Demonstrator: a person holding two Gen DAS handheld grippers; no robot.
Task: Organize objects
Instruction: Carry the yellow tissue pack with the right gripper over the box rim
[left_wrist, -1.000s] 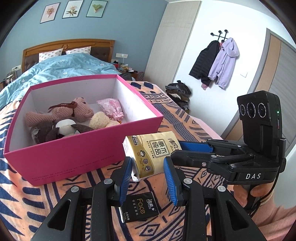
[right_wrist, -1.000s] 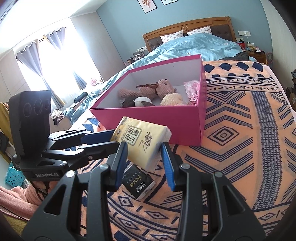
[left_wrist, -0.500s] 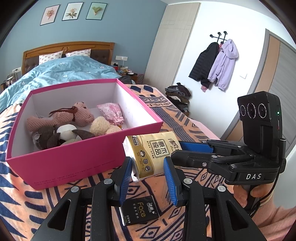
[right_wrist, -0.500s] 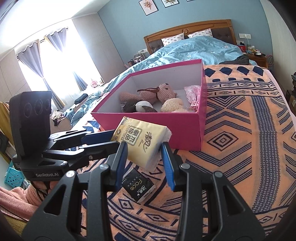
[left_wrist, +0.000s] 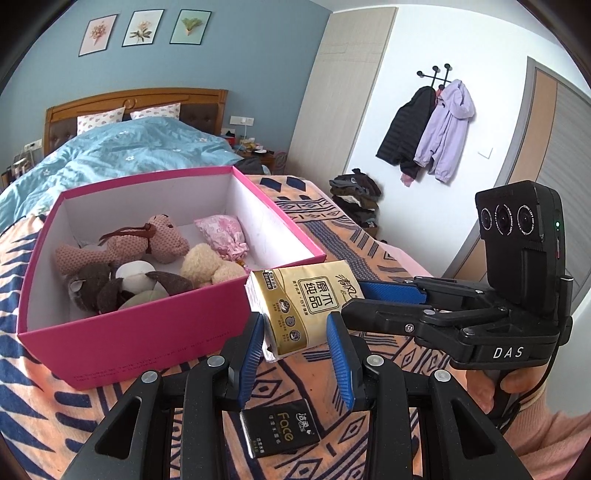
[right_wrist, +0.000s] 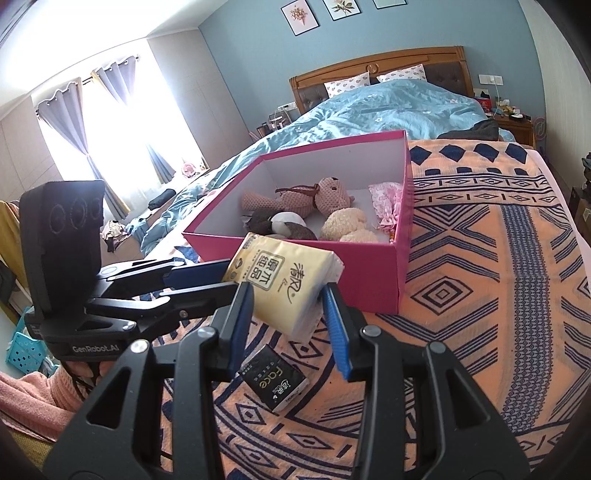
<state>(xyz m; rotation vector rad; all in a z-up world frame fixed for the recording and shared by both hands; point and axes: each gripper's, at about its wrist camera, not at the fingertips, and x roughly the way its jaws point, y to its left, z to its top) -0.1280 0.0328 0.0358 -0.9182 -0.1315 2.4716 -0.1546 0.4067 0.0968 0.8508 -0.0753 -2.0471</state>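
Here the bed (right_wrist: 480, 295) carries a pink box (left_wrist: 140, 332) of plush toys (left_wrist: 147, 254). Both hand-held grippers clamp one yellow tissue pack (right_wrist: 284, 280) just before the box's near wall: the left hand-held gripper (left_wrist: 295, 332) on one end, the right hand-held gripper (right_wrist: 288, 306) on the other. A black Face tissue packet (left_wrist: 279, 430) lies on the bedspread beneath.

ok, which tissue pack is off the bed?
The yellow tissue pack, held up before the pink box; the black Face pack lies flat on the blanket.
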